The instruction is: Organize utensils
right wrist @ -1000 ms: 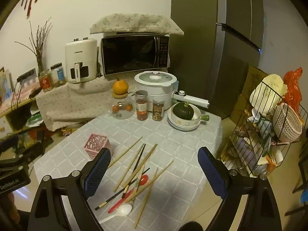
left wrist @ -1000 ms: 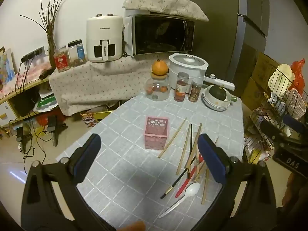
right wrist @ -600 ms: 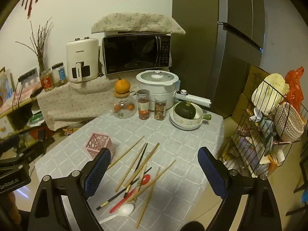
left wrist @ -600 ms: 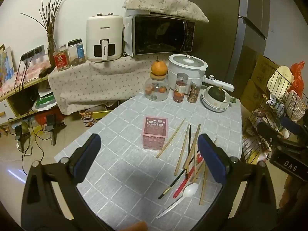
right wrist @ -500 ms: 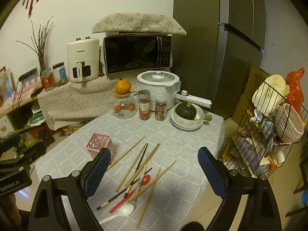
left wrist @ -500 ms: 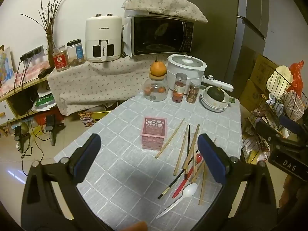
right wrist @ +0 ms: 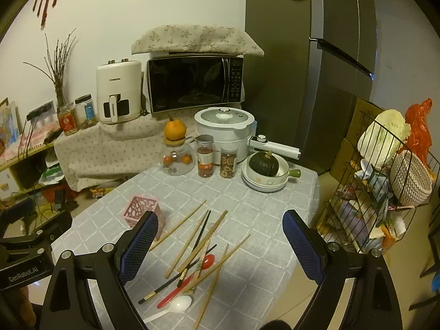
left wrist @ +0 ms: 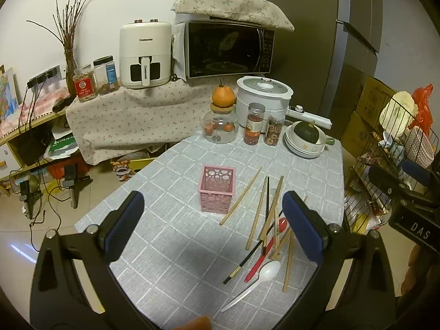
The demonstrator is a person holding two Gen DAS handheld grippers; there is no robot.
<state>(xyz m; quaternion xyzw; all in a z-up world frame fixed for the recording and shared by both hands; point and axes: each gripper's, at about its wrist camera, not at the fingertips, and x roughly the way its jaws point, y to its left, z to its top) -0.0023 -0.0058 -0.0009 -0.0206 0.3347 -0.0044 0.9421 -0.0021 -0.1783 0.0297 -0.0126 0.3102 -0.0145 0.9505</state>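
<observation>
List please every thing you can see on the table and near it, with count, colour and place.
utensil holder: one, pink, mid table, upright, nothing seen inside
wooden chopsticks: several, tan, loose pile right of the holder
black chopsticks: two, black, in the pile
red spoon: one, in the pile
white spoon: one, near edge of the pile
glass jar: one, clear, table's far end, orange fruit on top
spice jars: two, beside the glass jar
rice cooker: one, white, behind the jars
bowls: stacked, white, dark green squash inside
microwave: one, black, back counter
air fryer: one, white, left of microwave
wire rack: one, black, right of table
left gripper: open, above table
right gripper: open, above the pile
</observation>
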